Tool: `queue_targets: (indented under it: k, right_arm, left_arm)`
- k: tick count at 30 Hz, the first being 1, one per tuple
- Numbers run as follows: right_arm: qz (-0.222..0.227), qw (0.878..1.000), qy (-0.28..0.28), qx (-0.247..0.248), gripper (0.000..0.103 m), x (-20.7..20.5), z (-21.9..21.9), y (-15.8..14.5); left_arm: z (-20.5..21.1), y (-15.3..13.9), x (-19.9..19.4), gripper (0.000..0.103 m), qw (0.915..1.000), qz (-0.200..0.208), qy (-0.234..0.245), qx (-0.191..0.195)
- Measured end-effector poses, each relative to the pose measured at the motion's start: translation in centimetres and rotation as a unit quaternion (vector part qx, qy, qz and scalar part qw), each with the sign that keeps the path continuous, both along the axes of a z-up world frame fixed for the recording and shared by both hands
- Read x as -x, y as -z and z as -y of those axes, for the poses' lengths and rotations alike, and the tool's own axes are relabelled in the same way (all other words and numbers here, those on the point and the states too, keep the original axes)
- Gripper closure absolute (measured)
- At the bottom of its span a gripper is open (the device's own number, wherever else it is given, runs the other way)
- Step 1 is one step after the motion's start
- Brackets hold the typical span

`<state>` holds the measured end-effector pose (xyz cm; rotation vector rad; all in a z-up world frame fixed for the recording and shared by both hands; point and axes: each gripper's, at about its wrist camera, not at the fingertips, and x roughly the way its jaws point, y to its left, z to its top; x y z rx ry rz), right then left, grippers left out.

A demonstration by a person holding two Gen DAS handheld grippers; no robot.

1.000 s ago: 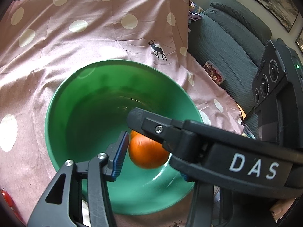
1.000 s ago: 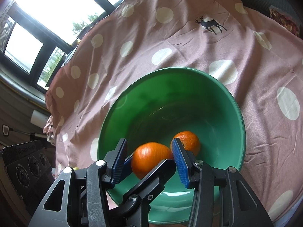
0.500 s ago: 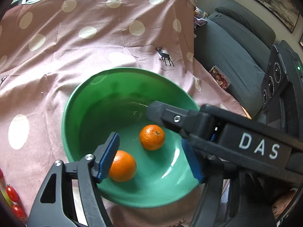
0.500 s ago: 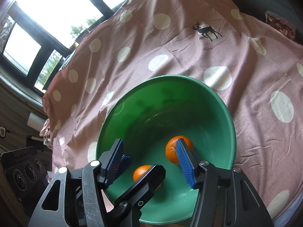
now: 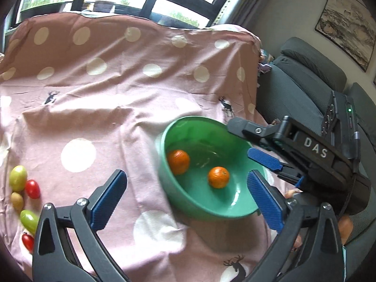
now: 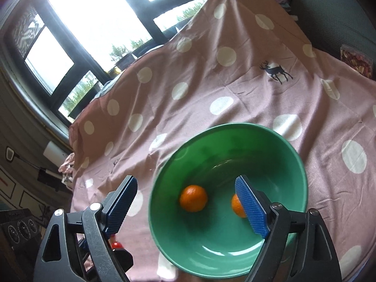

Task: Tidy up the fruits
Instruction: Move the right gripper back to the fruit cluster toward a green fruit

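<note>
A green bowl stands on the pink dotted cloth and holds two oranges, one at its left wall and one near the middle. In the right wrist view the bowl shows the same two oranges, one partly behind a finger. My left gripper is open and empty above the bowl's left rim. My right gripper is open and empty above the bowl; it also shows at the right of the left wrist view.
Small fruits lie at the cloth's left edge: a green one, red tomatoes, a tan one and a green grape. A grey sofa stands to the right. Windows are behind the table.
Both grippers have opened wide and pulled up and back from the bowl. The orange dropped from the right gripper now rests in the bowl beside the other one.
</note>
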<state>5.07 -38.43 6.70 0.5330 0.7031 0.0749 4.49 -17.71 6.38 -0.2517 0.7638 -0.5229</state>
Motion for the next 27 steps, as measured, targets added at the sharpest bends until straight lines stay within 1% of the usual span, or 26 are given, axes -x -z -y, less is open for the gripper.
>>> queue_targets:
  k: [3,6,9,12,14,18,20,23,27]
  right_arm:
    - [0.009,1.000,-0.016,0.003,0.016,-0.1,-1.4,-0.2]
    - [0.022,0.999,-0.029,0.012,0.009,-0.1,-3.1,-0.5]
    - [0.031,0.998,-0.048,0.014,0.008,-0.2,-4.6,-0.5]
    - [0.034,0.997,-0.068,0.016,0.008,-0.3,-6.1,-0.4]
    - [0.036,0.996,-0.082,0.031,0.008,-0.4,-7.4,-0.2]
    - [0.048,0.991,-0.094,0.079,0.008,-0.4,-10.2,0.4]
    - [0.055,0.987,-0.109,0.101,0.008,-0.4,-11.6,0.7]
    - [0.061,0.983,-0.127,0.114,0.008,-0.4,-13.1,1.2]
    - [0.043,0.980,-0.154,0.122,0.008,-0.9,-14.6,2.3]
  left_arm:
    - [-2.8,0.5,0.4,0.001,0.9991,-0.004,-0.038,-0.015]
    - [-5.6,1.0,0.7,0.001,0.9974,-0.006,-0.063,-0.032]
    - [-8.0,1.3,1.0,0.001,0.9945,-0.002,-0.093,-0.048]
    - [-10.3,1.8,1.5,0.001,0.9917,0.003,-0.115,-0.057]
    - [-11.7,2.4,1.7,0.001,0.9888,0.003,-0.137,-0.060]
    - [-14.1,3.6,2.0,0.001,0.9821,-0.005,-0.173,-0.074]
    - [-14.9,3.8,1.9,0.001,0.9798,-0.009,-0.185,-0.075]
    - [-16.1,3.7,2.0,0.001,0.9763,-0.014,-0.203,-0.074]
    - [-17.5,3.6,2.0,0.001,0.9717,-0.014,-0.222,-0.079]
